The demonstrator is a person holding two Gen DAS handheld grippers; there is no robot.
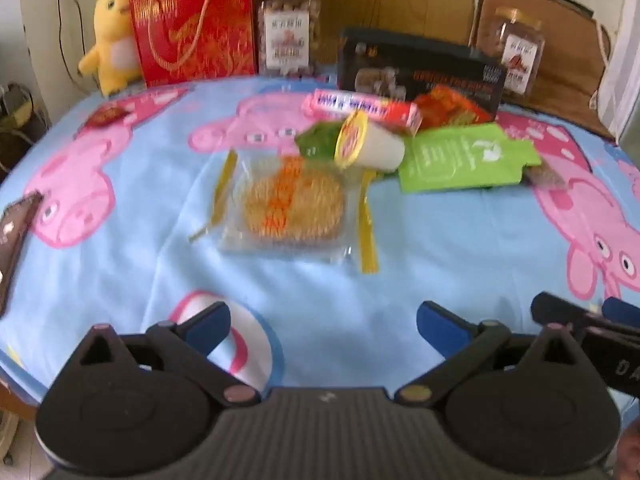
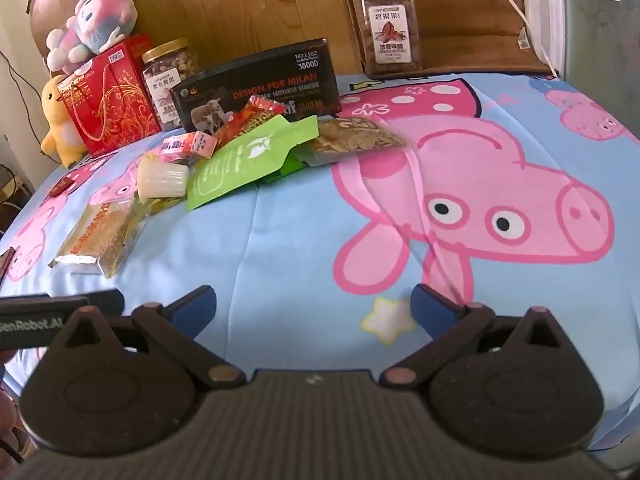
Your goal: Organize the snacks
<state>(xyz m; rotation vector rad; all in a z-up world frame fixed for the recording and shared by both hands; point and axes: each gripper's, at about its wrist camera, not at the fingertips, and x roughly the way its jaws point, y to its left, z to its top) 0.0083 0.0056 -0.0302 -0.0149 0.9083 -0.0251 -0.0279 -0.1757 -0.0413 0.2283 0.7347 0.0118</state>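
Note:
A heap of snacks lies on the blue pig-print tablecloth [image 1: 120, 248]. A clear pack of round crackers [image 1: 294, 208] is nearest my left gripper [image 1: 324, 326], which is open and empty above the cloth. Behind the pack lie a white jelly cup [image 1: 370, 146] on its side, a pink box [image 1: 362, 109], a red packet [image 1: 450, 110] and a green pouch [image 1: 466, 158]. My right gripper [image 2: 314, 306] is open and empty. In the right wrist view the crackers [image 2: 98, 236], the cup [image 2: 162, 178], the green pouch [image 2: 248, 160] and a bag of seeds [image 2: 354, 140] lie ahead to the left.
At the back stand a red gift bag [image 1: 194, 26], two nut jars [image 1: 290, 30] [image 2: 390, 26], a black box [image 2: 260, 88], and plush toys [image 1: 110, 36]. A brown packet [image 1: 14, 236] lies at the left table edge. A chair [image 1: 560, 40] stands behind.

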